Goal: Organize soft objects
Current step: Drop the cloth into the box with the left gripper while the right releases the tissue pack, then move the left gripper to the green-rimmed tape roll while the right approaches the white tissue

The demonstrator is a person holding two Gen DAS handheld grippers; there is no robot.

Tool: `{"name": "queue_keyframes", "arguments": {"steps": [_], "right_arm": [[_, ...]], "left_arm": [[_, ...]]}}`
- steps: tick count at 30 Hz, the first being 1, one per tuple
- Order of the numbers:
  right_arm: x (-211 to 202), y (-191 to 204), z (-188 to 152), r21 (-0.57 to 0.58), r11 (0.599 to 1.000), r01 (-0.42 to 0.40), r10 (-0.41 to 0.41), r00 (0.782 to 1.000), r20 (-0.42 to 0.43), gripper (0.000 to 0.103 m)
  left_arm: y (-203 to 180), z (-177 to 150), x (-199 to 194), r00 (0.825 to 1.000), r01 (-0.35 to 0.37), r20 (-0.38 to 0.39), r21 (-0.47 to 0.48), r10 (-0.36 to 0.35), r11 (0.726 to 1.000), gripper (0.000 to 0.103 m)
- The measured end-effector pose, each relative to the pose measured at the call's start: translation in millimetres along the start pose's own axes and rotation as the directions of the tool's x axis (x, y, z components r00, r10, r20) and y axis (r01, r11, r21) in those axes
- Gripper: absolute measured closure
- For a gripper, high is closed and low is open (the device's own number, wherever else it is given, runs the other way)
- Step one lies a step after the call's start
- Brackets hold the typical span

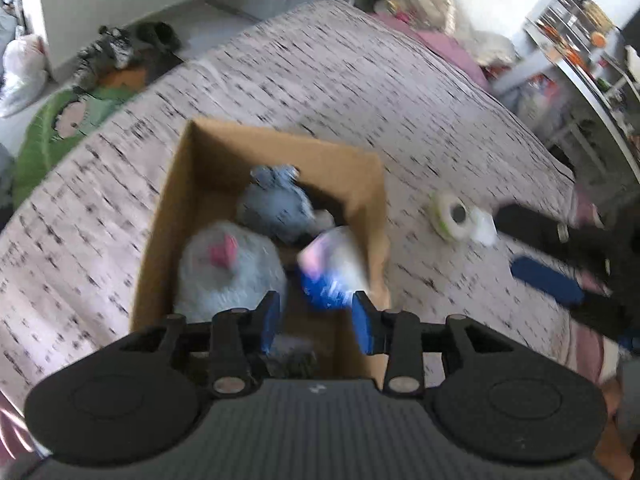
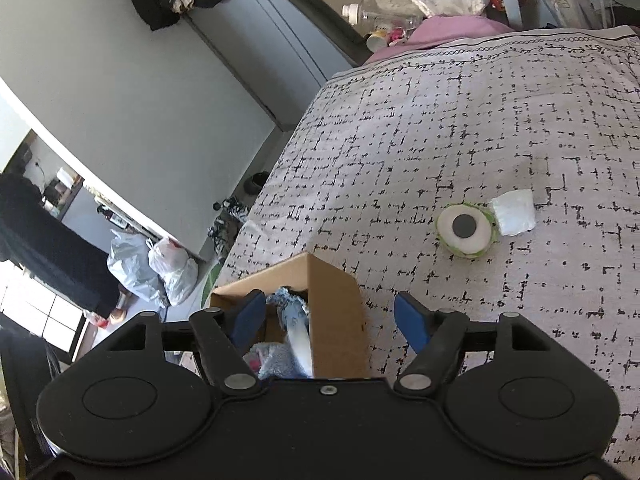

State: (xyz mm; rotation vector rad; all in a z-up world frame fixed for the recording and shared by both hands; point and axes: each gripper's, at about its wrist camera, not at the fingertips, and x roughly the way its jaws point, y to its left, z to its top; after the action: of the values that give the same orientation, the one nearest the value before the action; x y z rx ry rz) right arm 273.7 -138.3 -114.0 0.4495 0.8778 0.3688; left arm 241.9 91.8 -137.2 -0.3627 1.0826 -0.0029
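Observation:
A cardboard box (image 1: 172, 216) stands on the patterned bed cover. Inside it lie a pale fluffy toy with a pink patch (image 1: 228, 268), a blue-grey plush (image 1: 276, 204) and a white and blue soft packet (image 1: 332, 268). My left gripper (image 1: 316, 320) hovers open over the box's near end, just clear of the packet. My right gripper (image 2: 328, 320) is open and empty above the box's right wall (image 2: 332, 312). A roll of tissue in green wrap (image 2: 466, 230) lies on the bed to the right, also in the left wrist view (image 1: 452, 216).
A white folded tissue (image 2: 514, 212) lies beside the roll. My right gripper shows as a dark blurred shape in the left wrist view (image 1: 560, 264). Plastic bags (image 2: 160, 268) and shoes sit on the floor left of the bed. Clutter lies beyond the bed's far end.

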Motion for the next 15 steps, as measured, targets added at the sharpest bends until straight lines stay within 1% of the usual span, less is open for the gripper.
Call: {"name": "queue_keyframes", "arguments": {"steps": [2,6,15], "right_arm": [[-3,-3,0,0.008,1.0,-0.004,0.004,1.0,0.004,0.032],[-10,-8,2,0.02,1.0,-0.01,0.01,1.0,0.014,0.032],[-29,-33,10,0.06,0.998,0.014,-0.017,0.999,0.047,0.032]], "left_arm": [[-7,-6,-2,1.0,-0.015,0.005,0.023,0.015,1.0,0.065],[-15,-11,-5,1.0,-0.011,0.008,0.026,0.011,1.0,0.065],[-41,-5,-19,0.998,-0.02,0.059,0.058,0.017,0.998,0.065]]}}
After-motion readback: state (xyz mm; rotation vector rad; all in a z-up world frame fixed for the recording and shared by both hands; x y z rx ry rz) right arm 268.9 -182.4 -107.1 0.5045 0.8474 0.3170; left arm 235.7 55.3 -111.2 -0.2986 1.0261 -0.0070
